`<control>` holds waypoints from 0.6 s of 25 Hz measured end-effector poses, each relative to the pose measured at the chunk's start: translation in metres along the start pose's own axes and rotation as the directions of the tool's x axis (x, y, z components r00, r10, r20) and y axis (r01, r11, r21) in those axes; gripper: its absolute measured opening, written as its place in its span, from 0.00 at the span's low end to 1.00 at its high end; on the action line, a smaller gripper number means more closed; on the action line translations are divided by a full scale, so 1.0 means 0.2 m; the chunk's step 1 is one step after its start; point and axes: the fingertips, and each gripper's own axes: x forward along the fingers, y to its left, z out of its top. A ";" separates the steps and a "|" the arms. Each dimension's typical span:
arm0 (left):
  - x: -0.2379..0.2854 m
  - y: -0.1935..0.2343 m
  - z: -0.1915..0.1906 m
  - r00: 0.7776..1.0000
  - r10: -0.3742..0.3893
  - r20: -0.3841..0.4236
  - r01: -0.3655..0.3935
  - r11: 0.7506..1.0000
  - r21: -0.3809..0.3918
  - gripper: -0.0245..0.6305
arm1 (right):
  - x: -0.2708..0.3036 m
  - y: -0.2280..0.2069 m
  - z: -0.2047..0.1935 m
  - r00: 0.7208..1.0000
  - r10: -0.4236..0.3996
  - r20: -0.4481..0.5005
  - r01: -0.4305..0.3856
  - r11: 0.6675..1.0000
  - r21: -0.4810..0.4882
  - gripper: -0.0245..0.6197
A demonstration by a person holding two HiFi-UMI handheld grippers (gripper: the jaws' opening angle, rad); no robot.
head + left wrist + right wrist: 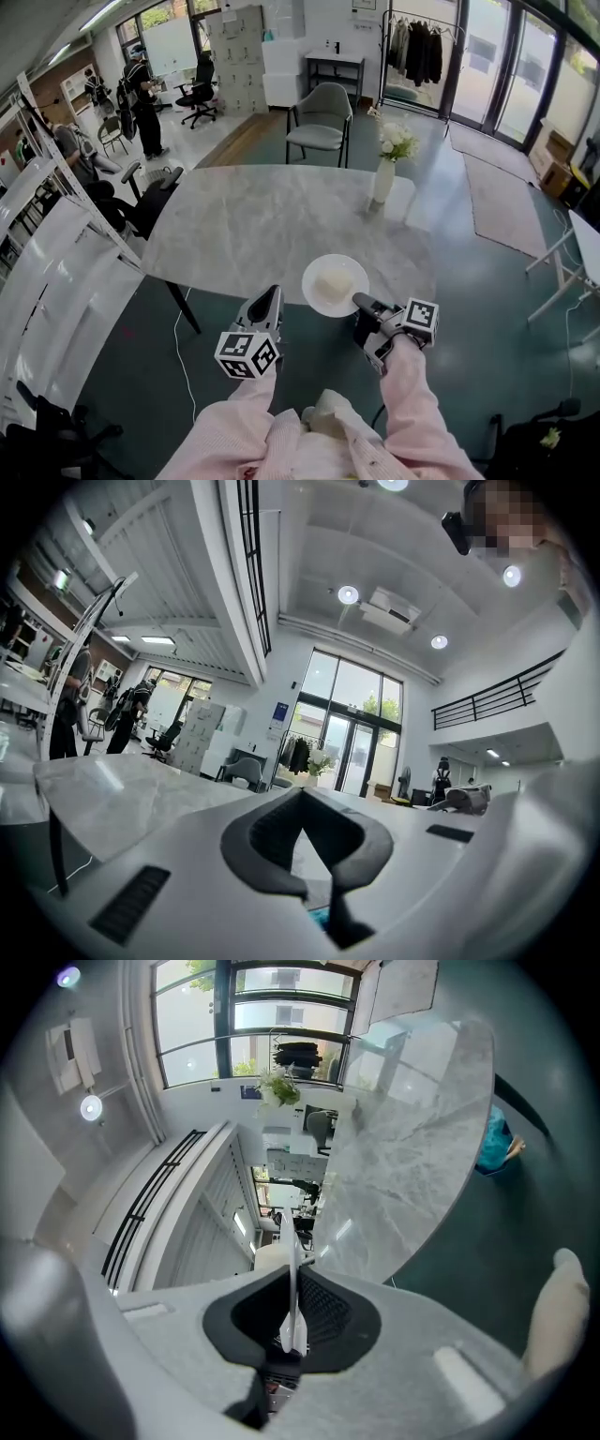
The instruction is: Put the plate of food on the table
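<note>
A round white plate (323, 300) with a pale block of food (333, 281) is over the near edge of the grey marble table (244, 225). Whether it rests on the top or hangs just above it, I cannot tell. My right gripper (361, 302) is shut on the plate's right rim. In the right gripper view the plate (294, 1321) shows edge-on as a thin white blade pinched in the right gripper (292, 1269). My left gripper (267, 305) is just left of the plate and apart from it. In its own view the left gripper (300, 794) is shut with nothing in it.
A white vase of flowers (384, 178) stands at the table's far right. A grey chair (321, 117) sits beyond the far edge and a black office chair (150, 197) at the left edge. White racks (47, 253) line the left side. People stand far back left.
</note>
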 end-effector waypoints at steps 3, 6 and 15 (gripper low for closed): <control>0.06 0.05 0.00 1.000 0.004 -0.006 -0.004 1.000 -0.009 0.04 | 0.06 -0.01 0.04 1.000 -0.006 -0.004 0.006 1.000 0.006 0.07; 0.12 0.09 -0.03 1.000 0.013 -0.016 -0.014 1.000 -0.024 0.04 | 0.12 -0.04 0.09 1.000 -0.012 -0.010 0.012 1.000 0.020 0.07; 0.50 0.31 -0.06 0.998 0.035 -0.053 -0.039 0.997 -0.065 0.04 | 0.42 -0.16 0.38 0.999 -0.032 -0.018 0.033 0.999 0.035 0.07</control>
